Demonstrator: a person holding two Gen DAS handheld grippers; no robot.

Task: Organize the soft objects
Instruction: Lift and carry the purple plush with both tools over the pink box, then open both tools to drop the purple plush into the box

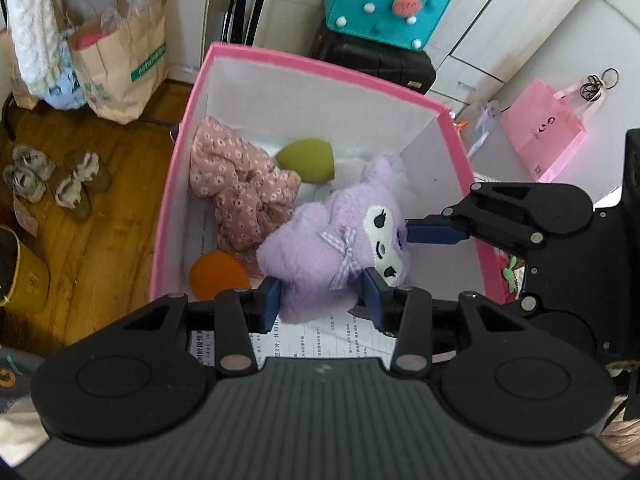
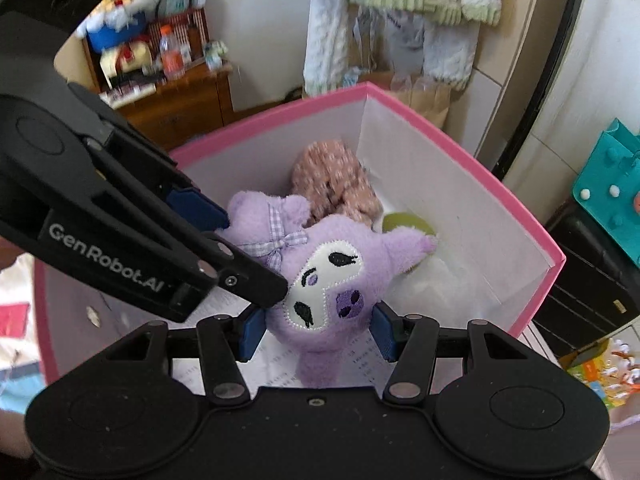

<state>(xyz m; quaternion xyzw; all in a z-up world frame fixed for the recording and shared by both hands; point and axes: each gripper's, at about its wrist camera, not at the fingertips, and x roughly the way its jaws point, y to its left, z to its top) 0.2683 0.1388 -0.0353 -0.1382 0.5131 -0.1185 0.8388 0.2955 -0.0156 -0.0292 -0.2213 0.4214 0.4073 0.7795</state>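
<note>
A: Now, left wrist view. The left gripper (image 1: 324, 300) is clamped on the body of the purple plush (image 1: 320, 248), its blue pads pressed into the fur on both sides, above the open pink box (image 1: 320, 66).

B: Below it?

A: A floral cloth (image 1: 236, 188), a green sponge (image 1: 308, 160) and an orange sponge (image 1: 216, 276) lie inside. The cloth sits just beside the plush, so it may snag there.

B: Right wrist view?

A: The right gripper (image 2: 316, 334) grips the plush's head, pads touching both cheeks. The left gripper's black arm crosses over the plush's bow.

B: Risk?

A: If one lets go late, the toy could stretch or swing against the box wall. The two claws are crowded and could knock together.

B: Surroundings?

A: A teal bag (image 1: 384, 4) and a paper bag (image 1: 124, 64) stand well apart, not obstructing.
</note>
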